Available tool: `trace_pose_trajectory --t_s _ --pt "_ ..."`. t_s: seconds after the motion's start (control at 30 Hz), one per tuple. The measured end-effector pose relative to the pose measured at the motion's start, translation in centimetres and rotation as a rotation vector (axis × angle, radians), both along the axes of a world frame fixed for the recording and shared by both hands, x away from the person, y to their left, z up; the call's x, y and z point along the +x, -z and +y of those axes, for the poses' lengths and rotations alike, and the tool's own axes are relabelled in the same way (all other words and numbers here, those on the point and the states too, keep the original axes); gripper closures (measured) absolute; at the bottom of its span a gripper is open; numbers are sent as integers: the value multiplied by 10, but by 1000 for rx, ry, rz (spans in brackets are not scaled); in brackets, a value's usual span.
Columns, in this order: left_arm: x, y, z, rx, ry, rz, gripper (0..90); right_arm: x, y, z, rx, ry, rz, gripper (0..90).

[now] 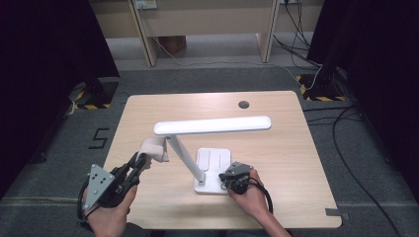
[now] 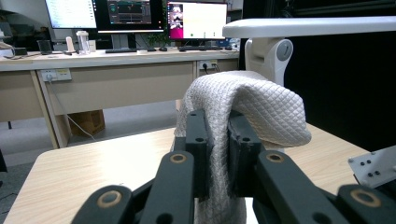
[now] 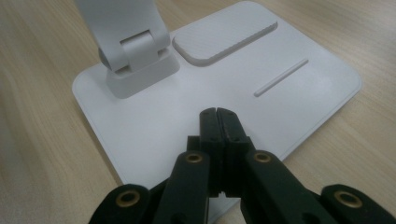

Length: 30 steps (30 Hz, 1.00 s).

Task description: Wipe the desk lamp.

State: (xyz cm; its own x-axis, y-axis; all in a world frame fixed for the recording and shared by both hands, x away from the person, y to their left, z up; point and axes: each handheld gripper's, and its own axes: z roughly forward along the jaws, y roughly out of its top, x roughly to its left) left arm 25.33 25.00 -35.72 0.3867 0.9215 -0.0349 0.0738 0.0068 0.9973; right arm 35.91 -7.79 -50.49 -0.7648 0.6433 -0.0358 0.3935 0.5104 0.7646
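the soft, light white cloth (image 2: 243, 105), pinched at its fold by the left gripper (image 1: 133, 165) left of the lamp (image 1: 212, 125), drapes limply, while the right gripper (image 3: 218, 114), jaws closed empty, presses the lamp base (image 3: 154, 126).

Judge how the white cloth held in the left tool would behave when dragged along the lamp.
The cloth looks floppy: it droops over the left tool on both sides. Its quilted weave probably grips rather than slides. It seems light, so it should follow the lamp arm without tipping the lamp.
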Motion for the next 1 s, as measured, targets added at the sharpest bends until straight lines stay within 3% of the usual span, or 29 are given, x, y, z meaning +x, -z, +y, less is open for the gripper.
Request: trace_pose_trajectory --t_s 0.23,0.67,1.0 --pt "12 2 3 -37 -21 29 810 0 0 0 2 -1 1 900" --pt "17 -3 -21 -21 50 30 809 1 0 0 2 0 3 900" --pt "23 2 -20 -38 56 45 809 1 0 0 2 -3 -1 900"
